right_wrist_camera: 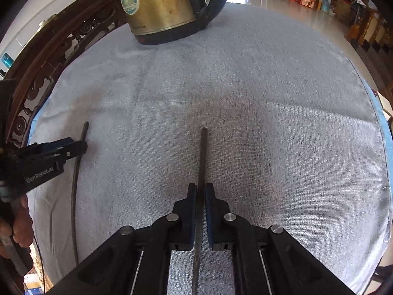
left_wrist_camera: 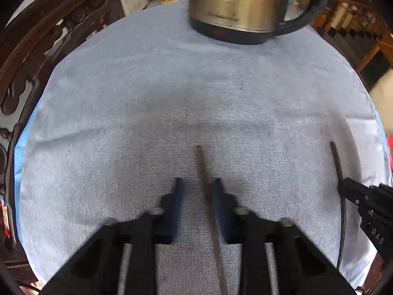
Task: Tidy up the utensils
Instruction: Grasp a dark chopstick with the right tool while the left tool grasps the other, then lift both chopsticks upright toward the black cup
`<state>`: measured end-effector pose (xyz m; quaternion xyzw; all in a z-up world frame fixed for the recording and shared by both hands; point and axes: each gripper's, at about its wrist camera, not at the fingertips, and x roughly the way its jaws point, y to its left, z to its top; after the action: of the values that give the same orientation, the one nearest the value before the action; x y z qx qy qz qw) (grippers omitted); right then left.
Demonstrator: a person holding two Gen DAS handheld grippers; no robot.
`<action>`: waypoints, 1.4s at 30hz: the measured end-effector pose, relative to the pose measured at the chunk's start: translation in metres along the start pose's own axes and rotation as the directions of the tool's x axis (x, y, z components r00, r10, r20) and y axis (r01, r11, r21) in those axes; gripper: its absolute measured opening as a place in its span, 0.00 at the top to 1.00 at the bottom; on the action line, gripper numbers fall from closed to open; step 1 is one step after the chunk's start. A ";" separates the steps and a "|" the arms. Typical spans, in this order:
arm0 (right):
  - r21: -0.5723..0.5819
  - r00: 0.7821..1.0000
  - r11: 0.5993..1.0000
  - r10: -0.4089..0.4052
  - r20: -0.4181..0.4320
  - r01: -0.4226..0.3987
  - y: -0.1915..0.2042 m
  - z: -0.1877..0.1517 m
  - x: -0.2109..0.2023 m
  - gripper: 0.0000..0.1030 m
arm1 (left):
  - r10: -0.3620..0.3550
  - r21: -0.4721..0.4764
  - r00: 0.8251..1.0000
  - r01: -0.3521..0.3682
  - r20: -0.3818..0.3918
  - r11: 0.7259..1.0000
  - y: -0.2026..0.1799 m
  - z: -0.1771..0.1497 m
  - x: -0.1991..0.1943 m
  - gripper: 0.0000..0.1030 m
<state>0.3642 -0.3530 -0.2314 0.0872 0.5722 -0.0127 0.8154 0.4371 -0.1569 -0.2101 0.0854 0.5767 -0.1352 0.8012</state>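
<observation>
Closest to the right wrist lens, the right gripper (right_wrist_camera: 201,191) is clamped on 1 dark chopstick (right_wrist_camera: 202,157), both pads pressing its shaft well back from the far tip. In the left wrist view, the left gripper (left_wrist_camera: 197,189) stands partly open around the second chopstick (left_wrist_camera: 207,196): the right pad touches it and the left pad is clear. Both sticks lie flat on the grey cloth (right_wrist_camera: 270,123) over the counter, well apart and roughly parallel, tips toward the brass kettle (right_wrist_camera: 157,7).

I judge these sticks light, stiff and thin, likely to roll or pivot in a pinch. I would hold each near mid-length, squarely across the shaft, so neither end droops when lifted.
</observation>
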 end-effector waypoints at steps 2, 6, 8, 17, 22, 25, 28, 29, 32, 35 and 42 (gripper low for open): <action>-0.009 1.000 1.000 -0.009 0.018 0.010 0.002 -0.004 -0.002 0.93 | -0.002 0.009 1.000 0.002 0.002 1.000 -0.002 -0.002 -0.002 0.93; -0.001 0.994 1.000 -0.011 0.110 0.011 0.005 -0.013 -0.017 0.93 | 0.004 0.000 0.999 -0.004 0.032 1.000 0.000 -0.016 -0.011 0.95; -0.003 0.985 1.000 0.000 0.170 0.000 0.002 -0.021 -0.033 0.93 | 0.029 0.015 0.997 -0.030 0.075 0.999 -0.003 -0.027 -0.022 0.95; 0.066 0.939 0.997 0.013 0.343 -0.038 -0.020 -0.065 -0.106 0.93 | 0.083 0.054 0.941 -0.106 0.328 0.993 -0.007 -0.080 -0.114 0.95; 0.096 0.904 0.994 0.004 0.428 -0.050 -0.017 -0.093 -0.136 0.94 | 0.093 0.044 0.896 -0.124 0.434 0.991 -0.003 -0.106 -0.154 0.95; 0.106 0.881 0.993 0.003 0.473 -0.061 -0.015 -0.111 -0.155 0.93 | 0.088 0.036 0.872 -0.120 0.481 0.992 -0.002 -0.126 -0.179 0.95; 0.105 0.860 0.992 0.006 0.510 -0.069 -0.010 -0.130 -0.172 0.93 | 0.083 0.023 0.853 -0.110 0.515 0.994 0.002 -0.143 -0.195 0.95; 0.104 0.852 0.992 0.005 0.523 -0.070 -0.008 -0.138 -0.179 0.93 | 0.084 0.018 0.847 -0.110 0.525 0.994 0.003 -0.149 -0.201 0.95; 0.097 0.831 0.992 0.008 0.556 -0.075 0.003 -0.153 -0.194 0.93 | 0.076 0.012 0.834 -0.099 0.547 0.995 0.002 -0.163 -0.214 0.95; 0.083 0.812 0.993 0.019 0.583 -0.083 0.013 -0.166 -0.207 0.94 | 0.063 0.008 0.825 -0.081 0.561 0.997 0.003 -0.178 -0.228 0.95; 0.036 0.768 0.995 0.050 0.639 -0.095 0.039 -0.192 -0.241 0.94 | 0.036 0.000 0.807 -0.045 0.590 0.999 0.001 -0.202 -0.250 0.95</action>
<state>0.1072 -0.3039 -0.0640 0.1269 0.2577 -0.0290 0.9574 0.1811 -0.0673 -0.0381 0.0571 0.2967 -0.1419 0.9426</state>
